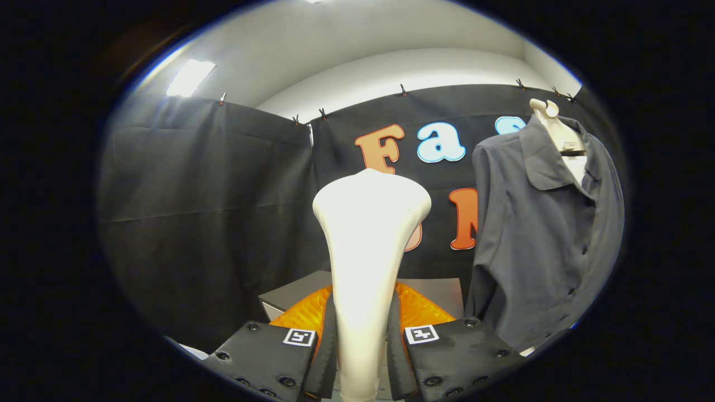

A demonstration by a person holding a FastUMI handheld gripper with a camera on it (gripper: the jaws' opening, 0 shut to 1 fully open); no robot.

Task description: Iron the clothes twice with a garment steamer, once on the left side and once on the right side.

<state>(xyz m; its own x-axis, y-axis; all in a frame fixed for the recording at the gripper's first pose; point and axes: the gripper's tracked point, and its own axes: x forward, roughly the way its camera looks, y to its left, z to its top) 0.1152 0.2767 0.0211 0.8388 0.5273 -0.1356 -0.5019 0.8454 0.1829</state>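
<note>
Upright between the fingers stood the steamer (366, 251), a smooth cream-white body, narrow at the handle and flaring to a broad rounded head at 12 o'clock from the gripper (363, 346). Both fingers pressed its handle from either side, jaws pinching it. At 2 o'clock from the steamer hung the shirt (536, 234), dark grey, collared, buttoned down the front, sleeve drooping, on a pale hanger (553, 125), well apart from the head. Beyond the fingers lay a grey table (441, 293), black cloth wall (212, 212) behind.
</note>
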